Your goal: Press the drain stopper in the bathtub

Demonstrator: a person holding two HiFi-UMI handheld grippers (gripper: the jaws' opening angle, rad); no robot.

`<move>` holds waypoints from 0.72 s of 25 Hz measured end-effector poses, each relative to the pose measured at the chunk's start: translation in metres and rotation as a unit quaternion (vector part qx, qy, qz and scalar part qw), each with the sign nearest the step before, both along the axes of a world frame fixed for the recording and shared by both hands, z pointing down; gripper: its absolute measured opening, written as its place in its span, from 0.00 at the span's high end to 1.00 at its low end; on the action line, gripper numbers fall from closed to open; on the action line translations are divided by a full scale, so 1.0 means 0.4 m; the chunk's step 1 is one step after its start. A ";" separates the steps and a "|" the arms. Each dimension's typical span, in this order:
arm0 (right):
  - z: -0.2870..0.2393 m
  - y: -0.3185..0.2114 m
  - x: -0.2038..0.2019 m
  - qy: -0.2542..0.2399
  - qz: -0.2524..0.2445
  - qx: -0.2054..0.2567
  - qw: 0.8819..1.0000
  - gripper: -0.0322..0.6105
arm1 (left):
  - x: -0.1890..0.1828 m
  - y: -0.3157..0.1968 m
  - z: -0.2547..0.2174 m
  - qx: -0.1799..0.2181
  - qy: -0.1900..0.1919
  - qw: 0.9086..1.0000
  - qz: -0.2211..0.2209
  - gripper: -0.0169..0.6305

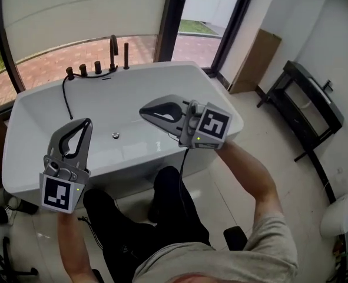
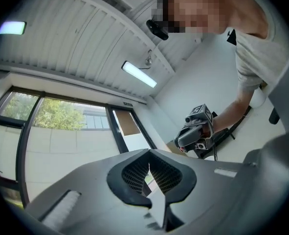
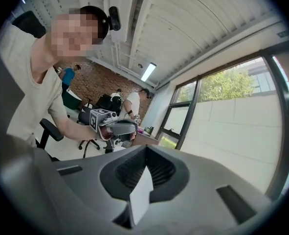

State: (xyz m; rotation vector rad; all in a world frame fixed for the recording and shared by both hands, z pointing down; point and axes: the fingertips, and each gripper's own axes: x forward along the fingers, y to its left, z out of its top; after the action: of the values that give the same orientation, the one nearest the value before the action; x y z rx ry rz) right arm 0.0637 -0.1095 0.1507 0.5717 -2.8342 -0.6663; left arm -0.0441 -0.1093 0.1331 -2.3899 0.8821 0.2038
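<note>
Both grippers are held over the bathtub [image 1: 179, 78], the left gripper [image 1: 85, 124] and the right gripper [image 1: 144, 112] each with jaws closed together on nothing. Between them in the head view, the drain stopper [image 1: 116, 135] is seen on the tub floor. It is judged small, rigid and smooth, best pressed squarely on its top, not gripped. Whether it is raised cannot be told, and it is not shown in either gripper view.

Bright daylight floods through the windows [image 1: 73, 22] — both gripper views bend heavily, with dark vignetted corners.
</note>
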 end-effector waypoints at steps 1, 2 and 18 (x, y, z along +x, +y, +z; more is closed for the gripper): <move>-0.015 0.036 -0.002 -0.004 -0.002 0.007 1.000 0.95 | 0.002 0.038 -0.019 0.006 0.002 1.000 0.004 0.96; -0.033 0.071 -0.004 -0.010 -0.004 0.013 1.000 0.95 | 0.002 0.074 -0.036 0.011 0.005 1.000 0.008 0.96; -0.121 0.515 0.074 -0.156 0.034 0.099 0.982 0.95 | -0.009 0.453 -0.107 0.060 0.053 0.996 0.045 0.96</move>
State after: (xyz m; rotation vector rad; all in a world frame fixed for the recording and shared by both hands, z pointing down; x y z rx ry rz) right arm 0.0935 0.0965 0.1021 0.8711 -3.0350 -0.9266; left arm -0.0477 0.0717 0.0901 -2.3262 0.7863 0.4120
